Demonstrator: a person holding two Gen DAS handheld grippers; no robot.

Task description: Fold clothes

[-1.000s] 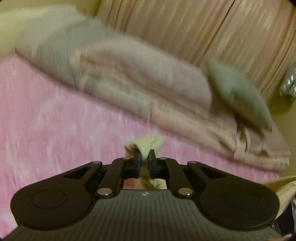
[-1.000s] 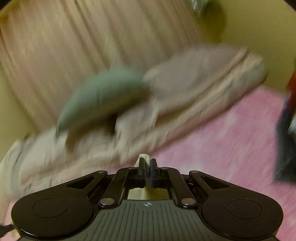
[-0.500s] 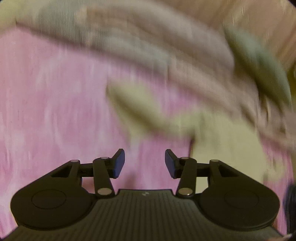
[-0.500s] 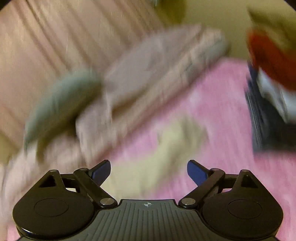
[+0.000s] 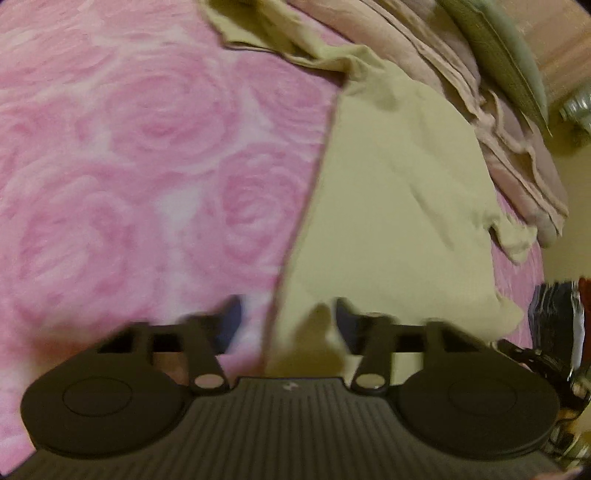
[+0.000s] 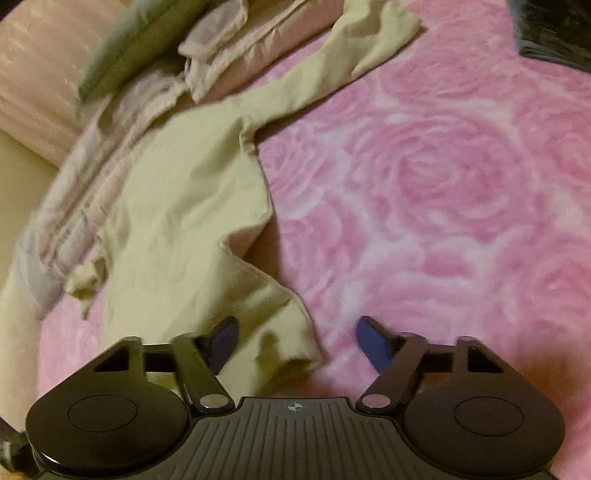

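- The yellow-green garment (image 5: 399, 206) is down on the pink rose blanket (image 5: 140, 155) now: a second ago you had a pinch of it in each gripper, lifted above the bed, and you've let both go.
- Your left gripper (image 5: 286, 321) has its jaws spread wide and holds nothing, low over the garment's near hem, with a small peak of cloth standing up between the fingers.
- Your right gripper (image 6: 295, 341) is just as wide apart and empty, its left finger (image 6: 221, 341) over the garment's near corner, the right one over bare blanket.
- That reads as the lay-out step finished, by my judgement; the folding itself looks not yet begun.
- The garment lies mostly flat, body running from the near edge of the bed toward the heap of pinkish bedding (image 6: 229, 55) at the far edge.
- One long sleeve (image 6: 354, 48) trails off toward the far right, its end against that bedding.
- The other sleeve (image 5: 258, 26) stretches along the far side, wrinkled.
- The near hem curls up, and one side edge is turned over.
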